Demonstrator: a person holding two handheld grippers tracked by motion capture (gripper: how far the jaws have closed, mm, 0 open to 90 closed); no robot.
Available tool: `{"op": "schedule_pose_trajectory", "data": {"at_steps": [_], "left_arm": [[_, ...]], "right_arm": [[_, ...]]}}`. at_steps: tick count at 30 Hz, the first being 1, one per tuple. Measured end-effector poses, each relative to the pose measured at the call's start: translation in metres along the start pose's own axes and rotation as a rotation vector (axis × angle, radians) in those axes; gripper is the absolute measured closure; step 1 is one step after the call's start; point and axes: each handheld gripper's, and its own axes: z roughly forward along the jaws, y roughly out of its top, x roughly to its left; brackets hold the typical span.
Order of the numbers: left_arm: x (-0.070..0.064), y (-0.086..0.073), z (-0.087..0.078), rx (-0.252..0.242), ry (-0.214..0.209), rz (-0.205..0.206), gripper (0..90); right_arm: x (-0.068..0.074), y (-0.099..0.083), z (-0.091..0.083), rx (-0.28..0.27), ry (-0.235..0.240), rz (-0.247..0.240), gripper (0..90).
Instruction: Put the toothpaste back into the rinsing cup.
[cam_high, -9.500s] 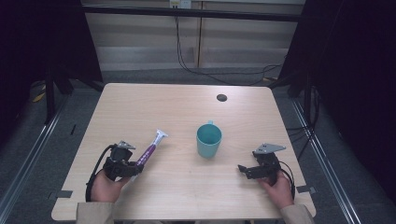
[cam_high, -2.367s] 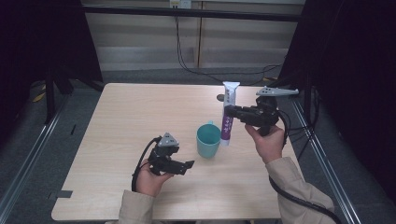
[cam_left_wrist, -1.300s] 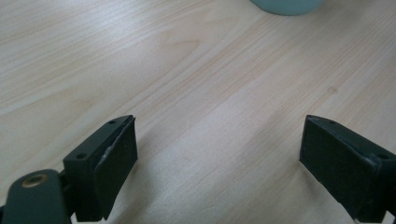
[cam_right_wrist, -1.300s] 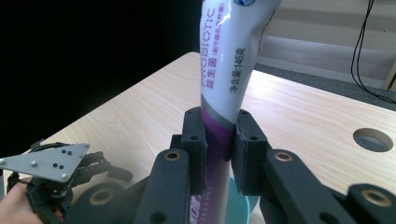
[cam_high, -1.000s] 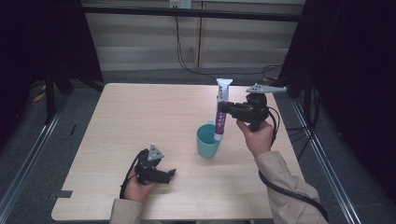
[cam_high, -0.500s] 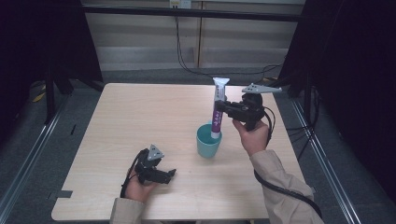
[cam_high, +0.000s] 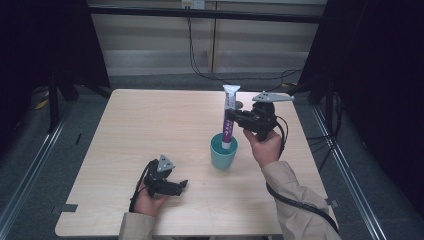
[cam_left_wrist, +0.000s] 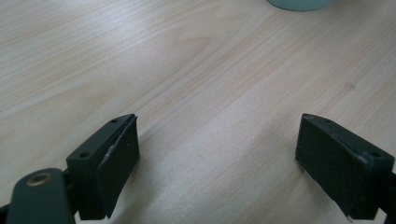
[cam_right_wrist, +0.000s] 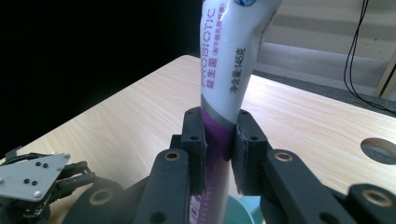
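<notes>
Pale wood grain covers the table (cam_high: 150, 130), the largest thing here, with a round cable hole (cam_right_wrist: 379, 150) near its far edge. On it, right of centre, stands a teal cup (cam_high: 223, 152), upright, its mouth open. Above the cup the person's right hand (cam_high: 264, 145) holds the right gripper (cam_high: 231, 119) level, its jaws pinching a white and purple toothpaste tube (cam_high: 228, 119) about mid-length. The tube stands nearly upright, crimped flat end on top, and its lower end dips inside the cup's rim; whether it touches the bottom cannot be told. In the right gripper view the two black pads press into the purple band of the tube (cam_right_wrist: 226, 88), below printed lettering, with the cup's rim (cam_right_wrist: 240, 205) just beneath. Near the front edge, well apart from the cup, the left gripper (cam_high: 181, 185) rests low over the table in the left hand (cam_high: 150, 200), its jaws spread wide with bare wood between them.
</notes>
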Motion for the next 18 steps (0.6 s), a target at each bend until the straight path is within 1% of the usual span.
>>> {"op": "schedule_pose_trajectory", "data": {"at_steps": [7,18], "left_arm": [[0.0,0.0,0.0,-0.002,-0.001,0.007,14.5],[0.0,0.0,0.0,-0.003,0.001,0.009,14.9]], "right_arm": [[-0.002,-0.005,0.003,-0.007,-0.016,0.008,76.9],[-0.004,-0.013,0.007,0.004,-0.037,-0.001,76.9]]}}
